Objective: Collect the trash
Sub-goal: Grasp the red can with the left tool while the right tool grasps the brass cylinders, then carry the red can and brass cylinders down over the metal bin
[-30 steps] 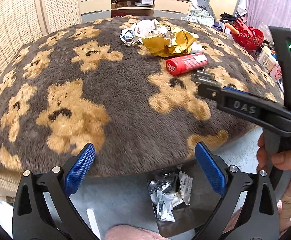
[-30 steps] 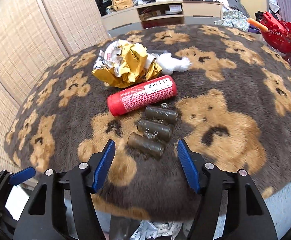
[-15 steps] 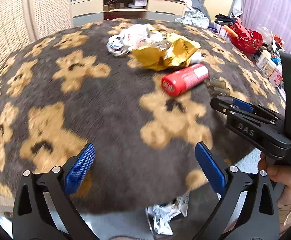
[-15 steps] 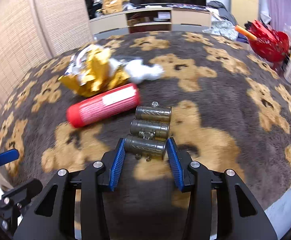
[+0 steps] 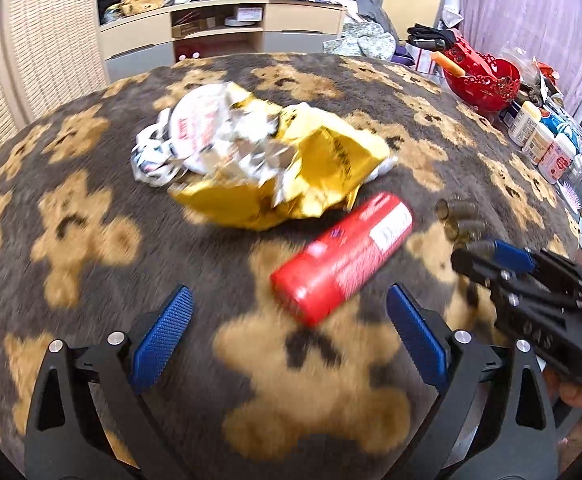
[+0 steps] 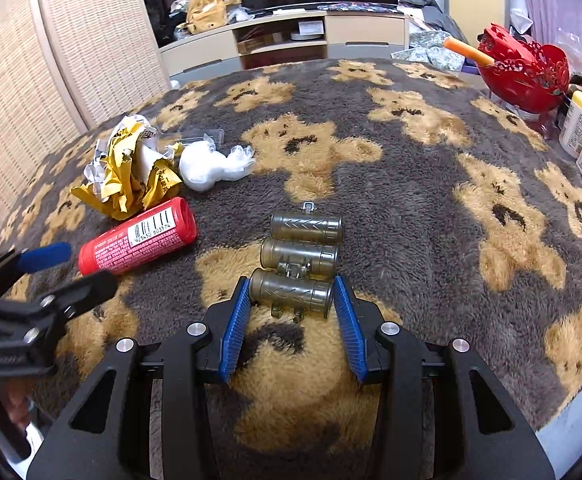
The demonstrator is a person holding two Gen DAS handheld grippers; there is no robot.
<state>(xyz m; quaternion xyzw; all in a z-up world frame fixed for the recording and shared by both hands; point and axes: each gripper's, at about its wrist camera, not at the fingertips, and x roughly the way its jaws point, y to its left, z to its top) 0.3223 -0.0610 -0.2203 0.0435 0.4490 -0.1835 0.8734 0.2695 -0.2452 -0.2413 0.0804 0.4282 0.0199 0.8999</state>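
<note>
Trash lies on a bear-print blanket (image 6: 411,184): a red can (image 5: 343,256) on its side, a crumpled yellow wrapper (image 5: 315,168), a white foil wrapper (image 5: 195,136) and a white wad (image 6: 211,166). A set of three joined olive plastic cylinders (image 6: 303,228) lies right of the can. My right gripper (image 6: 291,280) has its blue pads pressed on both ends of the nearest cylinder (image 6: 291,292). My left gripper (image 5: 289,292) hangs open over the blanket, with the can's near end just ahead of its fingertips. The left wrist view is blurred.
A red basket (image 6: 527,68) and several bottles (image 5: 543,144) stand at the right edge. A wicker screen (image 6: 51,80) is on the left, and a low shelf unit (image 6: 283,40) stands behind. The blanket's near edge drops off below both grippers.
My left gripper has moved from the blanket's edge in over it, up to the red can. My right gripper went forward and closed on the nearest olive cylinder.
</note>
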